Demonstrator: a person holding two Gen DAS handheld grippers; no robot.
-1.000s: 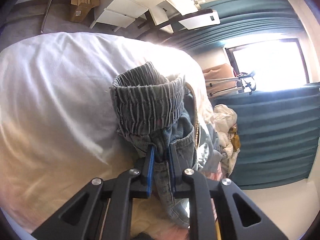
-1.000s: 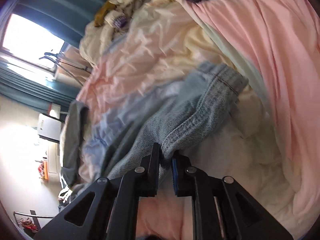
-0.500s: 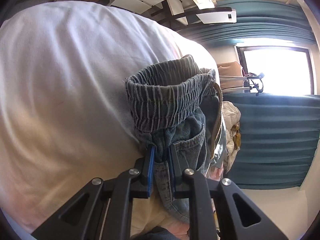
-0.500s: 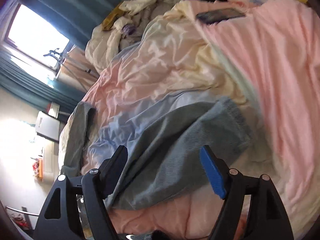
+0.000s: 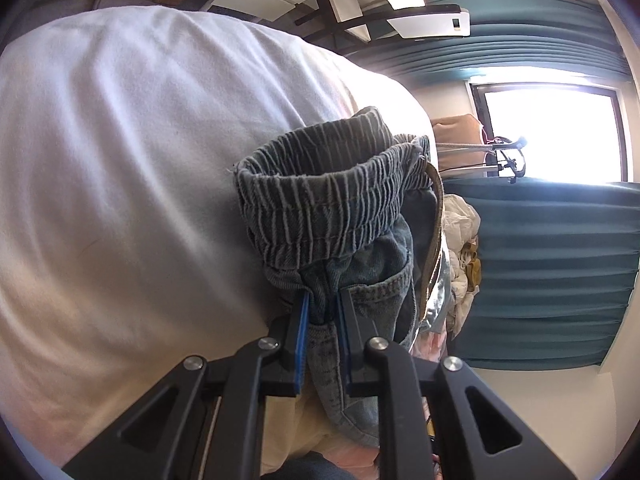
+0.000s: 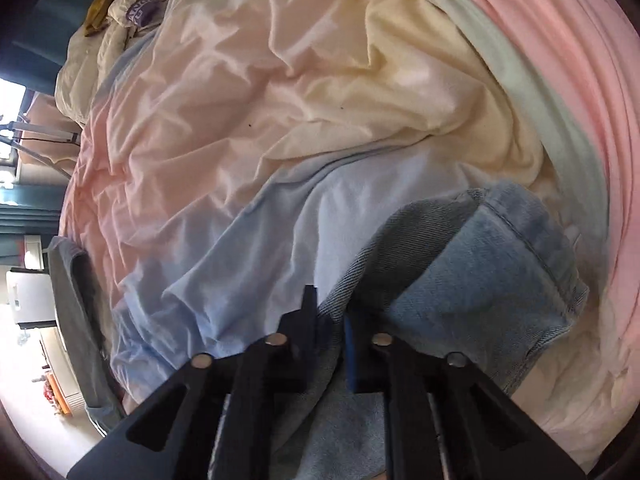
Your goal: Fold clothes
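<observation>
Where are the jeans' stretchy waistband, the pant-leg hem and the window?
elastic waistband (image 5: 320,200), left wrist view, on its ribbed outer face.
pant-leg hem (image 6: 532,248), right wrist view, on the stitched cuff edge.
window (image 5: 552,136), left wrist view, on the bright pane.

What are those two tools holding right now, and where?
Both grip the denim jeans. The left tool pinches just below the elastic waistband, by a pocket. The right tool pinches a fold of leg fabric.

No lettering anywhere is clear enough to read.
</observation>
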